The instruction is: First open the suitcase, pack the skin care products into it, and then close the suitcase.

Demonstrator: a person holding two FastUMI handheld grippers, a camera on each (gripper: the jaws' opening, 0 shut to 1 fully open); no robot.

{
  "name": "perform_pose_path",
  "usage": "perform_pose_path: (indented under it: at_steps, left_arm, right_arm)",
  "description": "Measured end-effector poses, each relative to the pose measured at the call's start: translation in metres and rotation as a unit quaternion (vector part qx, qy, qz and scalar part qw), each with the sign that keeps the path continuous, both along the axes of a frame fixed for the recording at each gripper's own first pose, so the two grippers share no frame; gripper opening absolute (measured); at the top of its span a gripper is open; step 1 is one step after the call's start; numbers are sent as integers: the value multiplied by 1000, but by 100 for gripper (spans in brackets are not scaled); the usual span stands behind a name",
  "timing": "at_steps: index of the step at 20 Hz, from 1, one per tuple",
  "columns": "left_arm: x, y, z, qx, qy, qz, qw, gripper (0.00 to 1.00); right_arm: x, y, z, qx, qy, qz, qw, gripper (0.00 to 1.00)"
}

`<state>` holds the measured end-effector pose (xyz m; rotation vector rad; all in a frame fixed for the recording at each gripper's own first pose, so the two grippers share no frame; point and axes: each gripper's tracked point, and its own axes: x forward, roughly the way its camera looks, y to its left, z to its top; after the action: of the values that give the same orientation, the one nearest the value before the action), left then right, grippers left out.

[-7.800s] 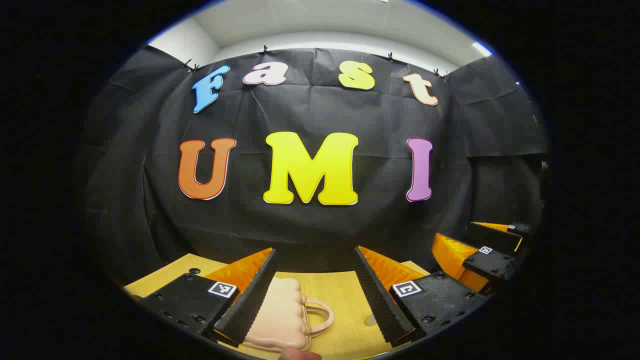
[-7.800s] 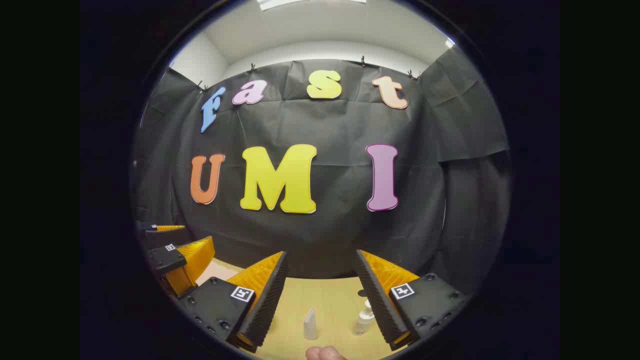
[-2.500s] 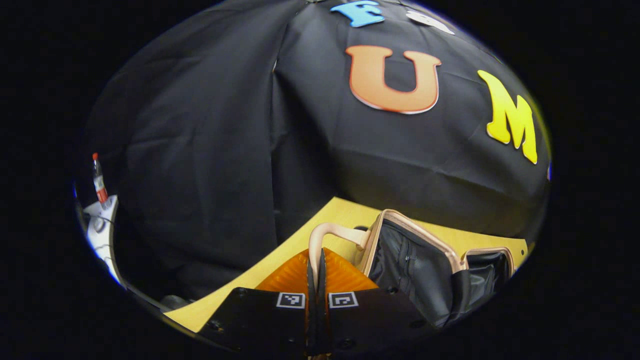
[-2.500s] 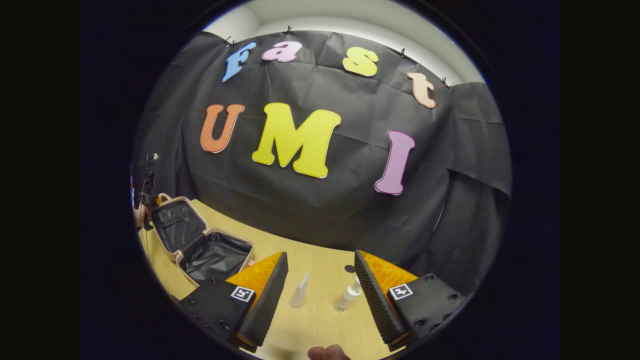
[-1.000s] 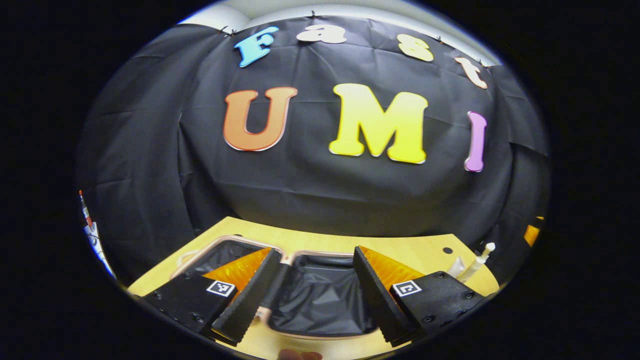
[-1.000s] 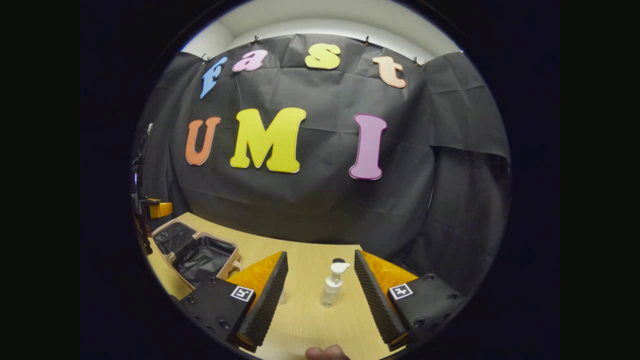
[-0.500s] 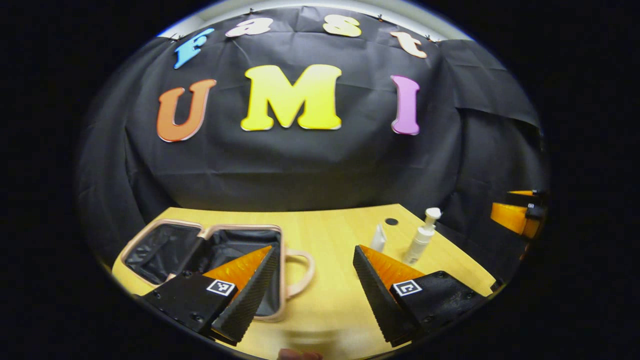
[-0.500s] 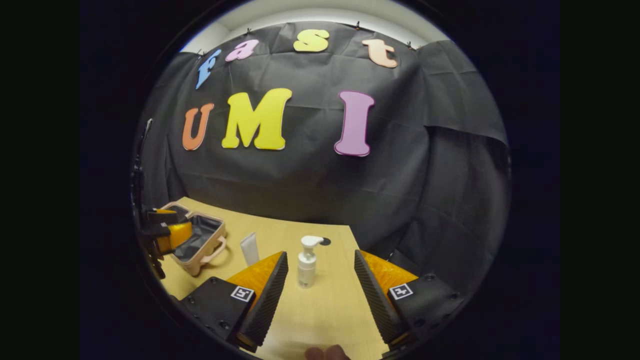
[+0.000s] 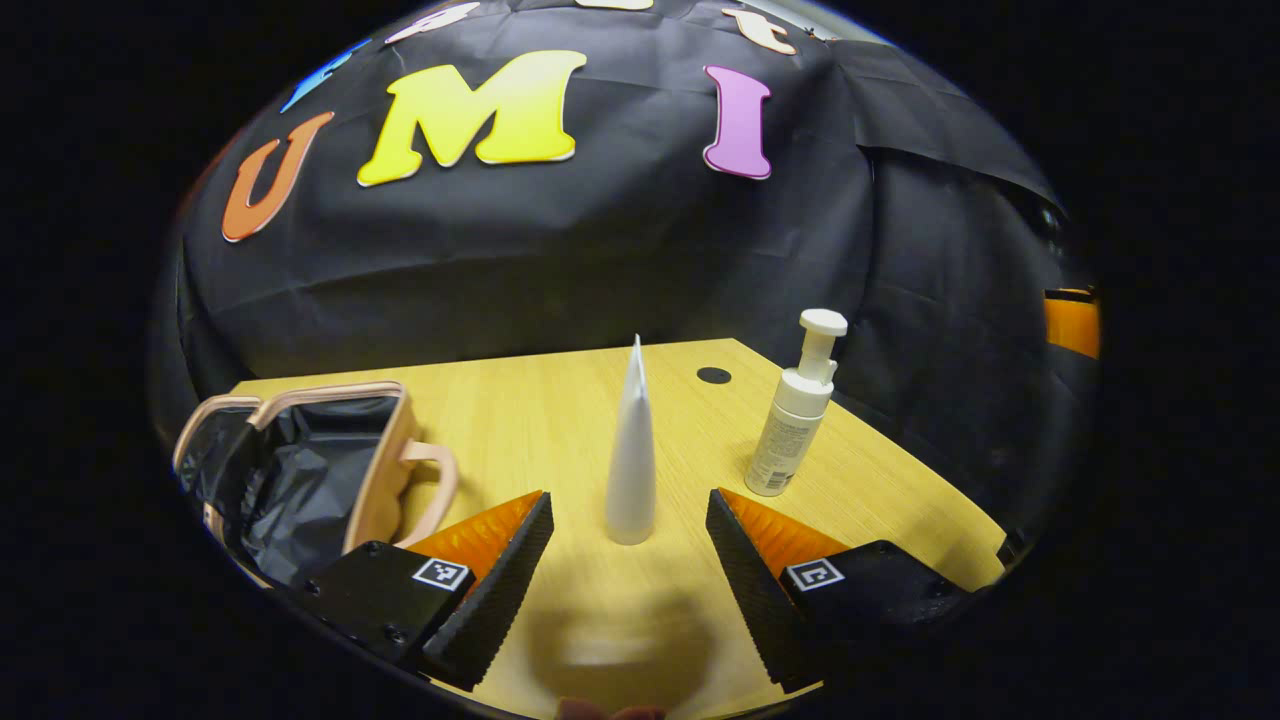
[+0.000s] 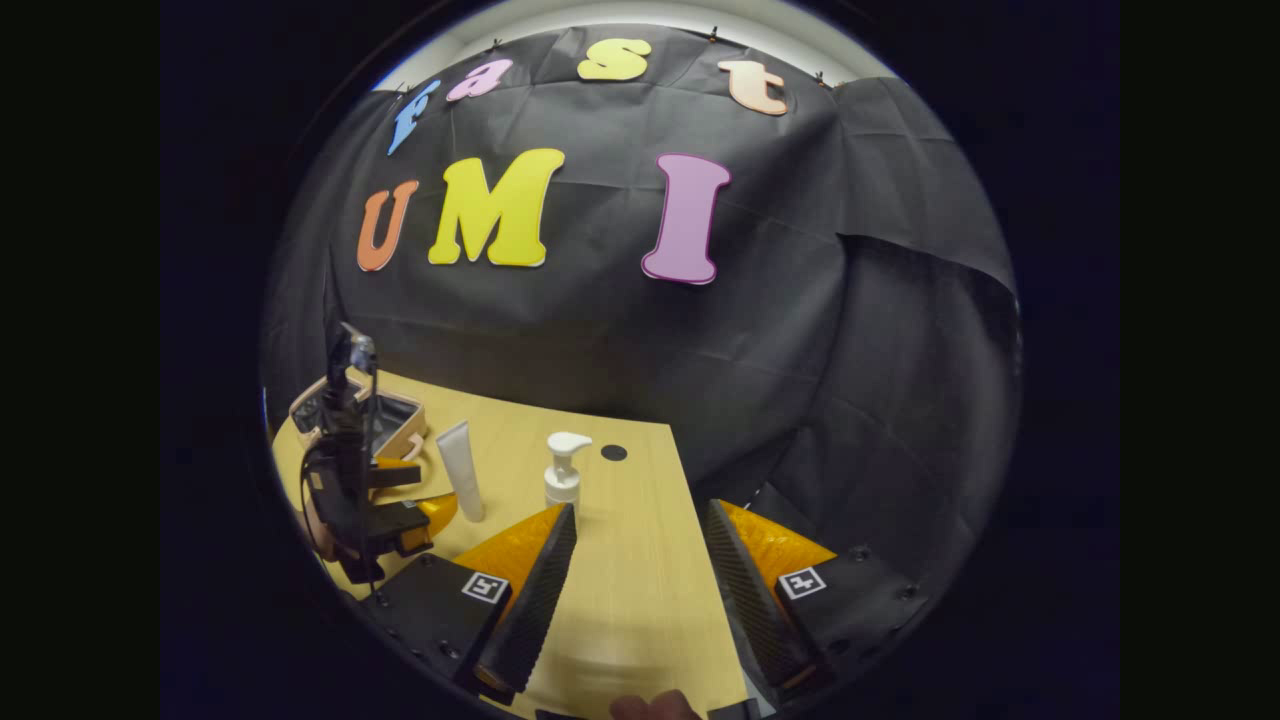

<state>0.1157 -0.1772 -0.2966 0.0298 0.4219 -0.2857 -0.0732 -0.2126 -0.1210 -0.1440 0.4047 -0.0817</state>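
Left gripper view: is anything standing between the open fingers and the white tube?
Nothing visible does. The left hand-held gripper is open, and the upright white tube stands just ahead, centred on the gap, with bare table between. The pump bottle and open suitcase sit off to either side.

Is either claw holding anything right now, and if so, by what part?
Nothing is held. The left claw is open, with the tube standing between its fingers, untouched. The right claw is open over bare table.
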Motion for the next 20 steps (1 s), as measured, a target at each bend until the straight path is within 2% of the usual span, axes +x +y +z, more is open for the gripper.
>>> perform_pose_path:
  at_steps: [4, 6, 10, 12, 13, 15, 16, 20]
  left_arm:
    - [34, -6, -29, 5, 17, 8, 1000, 99]
    - [44, -3, -39, 5, 34, 17, 999, 97]
    - [54, -1, -57, 7, 64, 23, 998, 77]
    - [57, -4, -60, 14, 65, 5, 998, 70]
    - [59, -7, -59, 17, 63, 0, 998, 57]
    - [57, -7, -60, 18, 70, -1, 997, 55]
    - [54, -5, -56, 15, 71, 3, 997, 48]
    - [28, 12, -12, 15, 56, 15, 998, 46]
  right_arm:
    - [0, -14, -2, 2, 9, -9, 1000, 77]
    - [3, -20, -3, 3, 12, -12, 1000, 79]
    - [9, -31, -7, 12, 14, -23, 1000, 79]
    - [12, -35, -9, 11, 16, -25, 1000, 79]
    - [13, -36, -11, 11, 17, -25, 1000, 79]
    - [16, -36, -17, 11, 19, -19, 1000, 77]
    - [19, -33, -23, 14, 20, -15, 1000, 79]
    - [37, -3, -61, 44, 33, 24, 998, 79]
